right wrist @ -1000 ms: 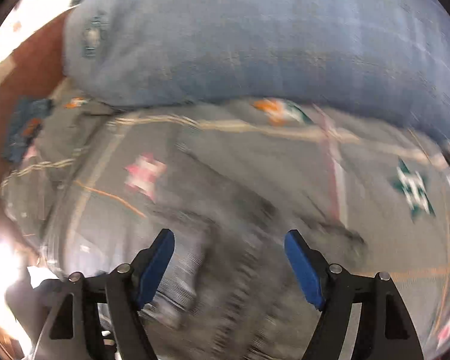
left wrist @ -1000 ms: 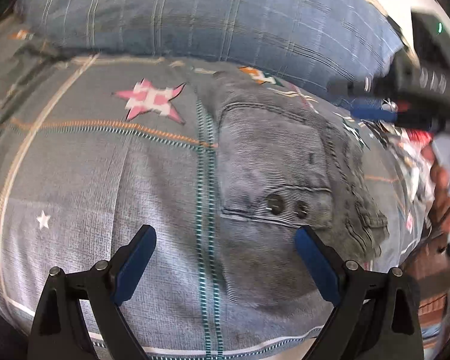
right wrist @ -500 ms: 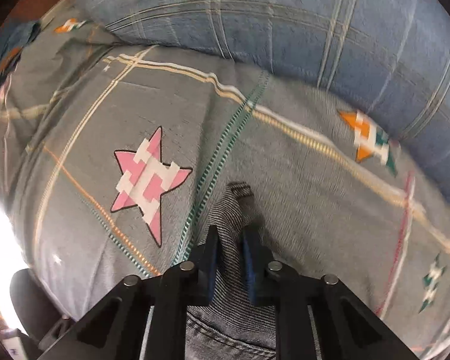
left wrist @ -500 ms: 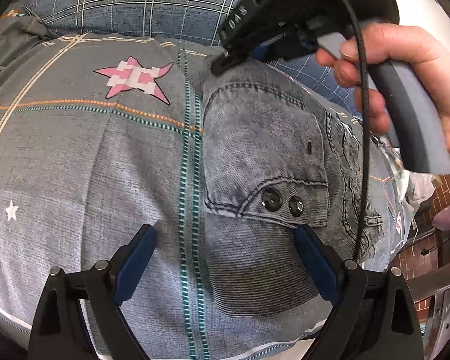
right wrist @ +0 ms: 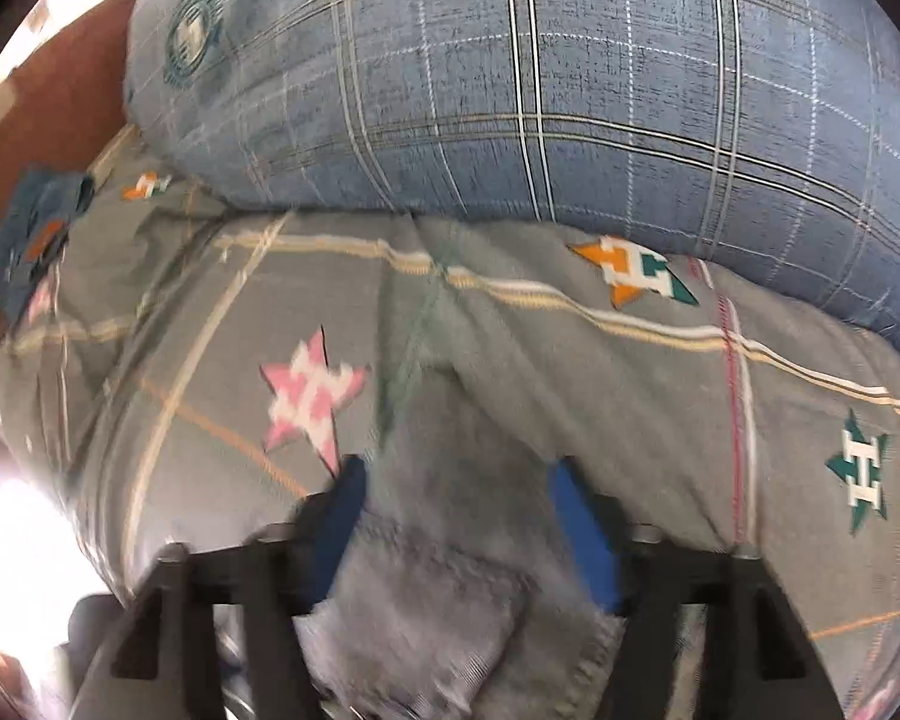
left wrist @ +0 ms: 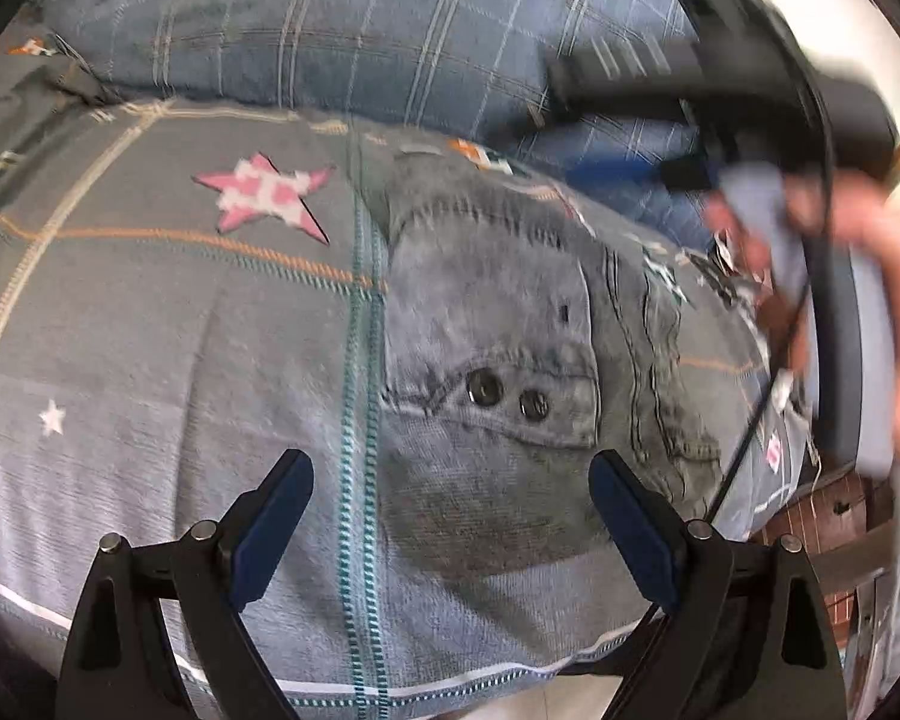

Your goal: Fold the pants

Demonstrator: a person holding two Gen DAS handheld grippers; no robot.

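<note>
Grey denim pants (left wrist: pixel 492 372) lie folded into a compact block on the grey patterned bedsheet (left wrist: pixel 168 348), back pocket with two metal buttons facing up. My left gripper (left wrist: pixel 450 516) is open, hovering just above the near edge of the pants. My right gripper (right wrist: pixel 456 498) is open above the far end of the pants (right wrist: pixel 426 606), holding nothing. The right gripper also shows in the left wrist view (left wrist: pixel 660 114), blurred, raised above the far right of the pants with the hand on its handle.
A large blue plaid pillow (right wrist: pixel 540 78) lies along the far side of the bed. A pink star (left wrist: pixel 267 195) marks the sheet left of the pants. The bed edge (left wrist: pixel 450 684) runs close to me; brick floor (left wrist: pixel 822 516) lies at right.
My right gripper, shut on the far corner of the pants half a second ago, has opened, let go, and pulled up and back to the right. The left gripper stayed open and nearly still.
</note>
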